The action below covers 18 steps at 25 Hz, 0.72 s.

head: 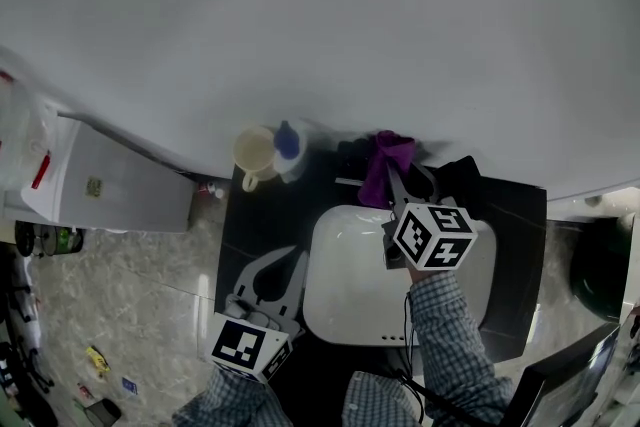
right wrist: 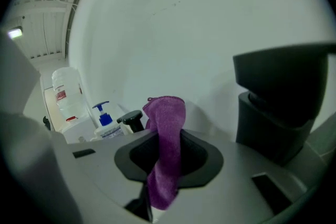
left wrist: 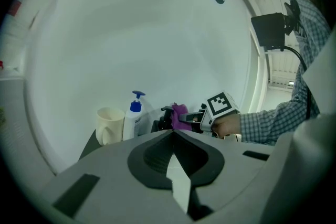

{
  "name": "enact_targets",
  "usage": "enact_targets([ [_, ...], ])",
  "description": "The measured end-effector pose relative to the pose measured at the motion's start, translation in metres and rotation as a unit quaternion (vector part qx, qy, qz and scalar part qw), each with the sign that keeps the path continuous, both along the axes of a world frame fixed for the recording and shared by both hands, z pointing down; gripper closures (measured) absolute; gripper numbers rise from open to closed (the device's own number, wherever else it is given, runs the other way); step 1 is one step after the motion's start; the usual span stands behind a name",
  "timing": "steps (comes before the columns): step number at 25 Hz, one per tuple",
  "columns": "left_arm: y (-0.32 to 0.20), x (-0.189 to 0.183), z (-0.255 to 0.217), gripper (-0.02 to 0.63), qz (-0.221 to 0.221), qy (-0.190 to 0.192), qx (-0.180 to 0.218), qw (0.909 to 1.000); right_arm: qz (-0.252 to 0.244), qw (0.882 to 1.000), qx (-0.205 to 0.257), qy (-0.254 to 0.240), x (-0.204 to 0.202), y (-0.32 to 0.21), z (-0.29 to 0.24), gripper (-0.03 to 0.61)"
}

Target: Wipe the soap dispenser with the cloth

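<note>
The soap dispenser [head: 287,147], a clear bottle with a blue pump, stands at the back left of the black counter next to a cream mug [head: 254,156]. It also shows in the left gripper view [left wrist: 134,118] and the right gripper view [right wrist: 106,123]. My right gripper [head: 390,177] is shut on a purple cloth [head: 385,163], which hangs between its jaws [right wrist: 165,134] above the sink's back rim, to the right of the dispenser and apart from it. My left gripper [head: 290,263] is shut on nothing at the counter's front left.
A white sink basin [head: 340,315] fills the middle of the black counter [head: 260,215]. Black fittings [head: 460,170] stand behind it at the wall, and a black knob [right wrist: 131,119] sits between cloth and dispenser. A white cabinet [head: 110,180] is at the left.
</note>
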<state>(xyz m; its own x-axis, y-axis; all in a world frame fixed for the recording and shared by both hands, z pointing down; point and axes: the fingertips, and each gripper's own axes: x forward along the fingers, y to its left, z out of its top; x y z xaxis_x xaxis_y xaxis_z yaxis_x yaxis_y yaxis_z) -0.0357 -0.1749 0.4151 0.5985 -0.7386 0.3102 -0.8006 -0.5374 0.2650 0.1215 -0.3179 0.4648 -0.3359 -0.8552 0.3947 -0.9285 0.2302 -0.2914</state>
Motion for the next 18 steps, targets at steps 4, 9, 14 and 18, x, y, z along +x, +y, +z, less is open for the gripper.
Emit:
enact_targets([
  [4, -0.001, -0.001, 0.002, 0.603, -0.003, 0.001, -0.001, 1.0000, 0.006, 1.000, -0.019, 0.005, 0.001, 0.000, 0.019, 0.491],
  [9, -0.004, -0.009, 0.005, 0.603, -0.013, 0.002, -0.005, 0.9999, 0.014, 0.999, -0.039, 0.016, 0.004, 0.002, 0.038, 0.491],
  [14, -0.005, -0.013, 0.008, 0.603, -0.018, 0.002, -0.007, 0.9998, 0.019, 0.998, -0.055, 0.021, 0.005, 0.005, 0.050, 0.491],
  [18, -0.005, -0.012, 0.008, 0.603, -0.017, 0.003, -0.006, 0.9998, 0.037, 0.998, -0.053, 0.023, 0.007, 0.008, 0.044, 0.491],
])
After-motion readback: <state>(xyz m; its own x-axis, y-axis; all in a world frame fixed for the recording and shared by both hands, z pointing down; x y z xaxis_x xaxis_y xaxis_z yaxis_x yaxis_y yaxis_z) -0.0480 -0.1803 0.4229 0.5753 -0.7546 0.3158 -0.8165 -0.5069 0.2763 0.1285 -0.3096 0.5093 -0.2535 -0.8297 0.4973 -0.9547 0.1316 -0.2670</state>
